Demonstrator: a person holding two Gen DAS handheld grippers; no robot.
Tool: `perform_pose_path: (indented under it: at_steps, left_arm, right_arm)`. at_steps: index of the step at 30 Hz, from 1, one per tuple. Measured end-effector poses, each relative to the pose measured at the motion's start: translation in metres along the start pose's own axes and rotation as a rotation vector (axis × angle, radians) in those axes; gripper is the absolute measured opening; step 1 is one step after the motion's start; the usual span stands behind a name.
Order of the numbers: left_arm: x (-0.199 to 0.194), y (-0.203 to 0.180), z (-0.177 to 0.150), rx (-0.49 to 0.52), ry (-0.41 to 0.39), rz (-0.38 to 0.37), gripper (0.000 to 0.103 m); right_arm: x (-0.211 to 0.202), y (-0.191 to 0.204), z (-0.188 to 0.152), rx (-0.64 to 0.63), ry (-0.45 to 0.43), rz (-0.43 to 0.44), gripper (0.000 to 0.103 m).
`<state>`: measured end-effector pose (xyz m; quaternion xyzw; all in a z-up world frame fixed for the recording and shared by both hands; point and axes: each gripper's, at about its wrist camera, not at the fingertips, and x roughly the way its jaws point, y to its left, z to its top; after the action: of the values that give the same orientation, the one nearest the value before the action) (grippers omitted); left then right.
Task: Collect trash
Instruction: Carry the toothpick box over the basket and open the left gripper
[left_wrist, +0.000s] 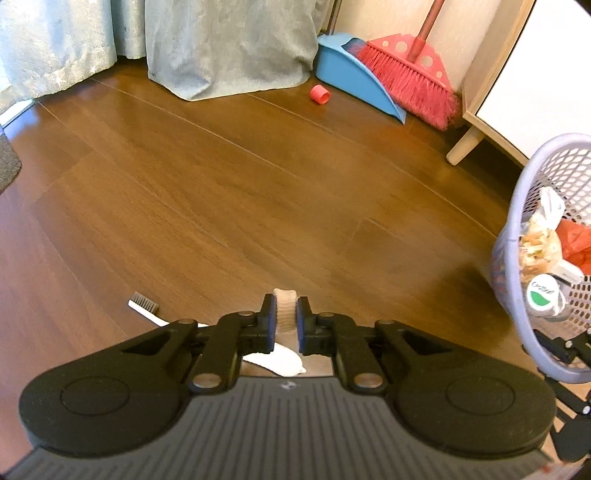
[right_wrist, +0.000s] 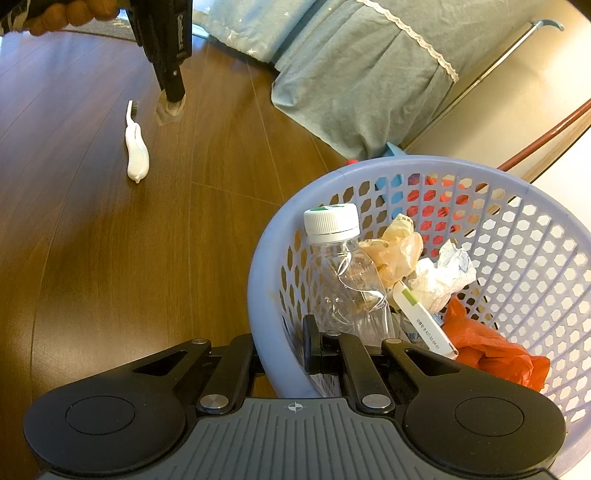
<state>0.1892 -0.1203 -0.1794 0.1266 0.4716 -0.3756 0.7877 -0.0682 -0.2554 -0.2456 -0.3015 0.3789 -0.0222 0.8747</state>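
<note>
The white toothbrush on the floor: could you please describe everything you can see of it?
The toothbrush looks like white plastic, with a thin neck, a small head of dark grey bristles and a fat, bulbous handle tapering to a nub. It lies flat on the wooden floor, apparently touched by nothing else. In the left wrist view the left gripper overlaps its middle.

A brown wood-plank floor (left_wrist: 229, 192) fills the room, glossy with soft daylight. Pale blue-grey curtains (left_wrist: 229, 44) hang down to it along the far side. A light wooden cabinet (left_wrist: 517, 74) on a tapered leg stands against a cream wall (left_wrist: 384, 18). At the left edge lies what may be a grey rug (left_wrist: 7, 162).
</note>
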Motion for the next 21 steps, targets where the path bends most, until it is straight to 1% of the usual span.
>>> perform_pose_path:
  at_steps: [12,21]
  left_arm:
    - [-0.020,-0.014,0.004,0.036,-0.027,-0.036,0.007]
    - [-0.033,-0.030,0.014,0.068,-0.052,-0.081,0.007]
  right_arm:
    - [0.001,0.000,-0.001,-0.006,0.003,0.001,0.004]
    - [0.000,0.000,-0.001,-0.007,0.004,0.001,0.004]
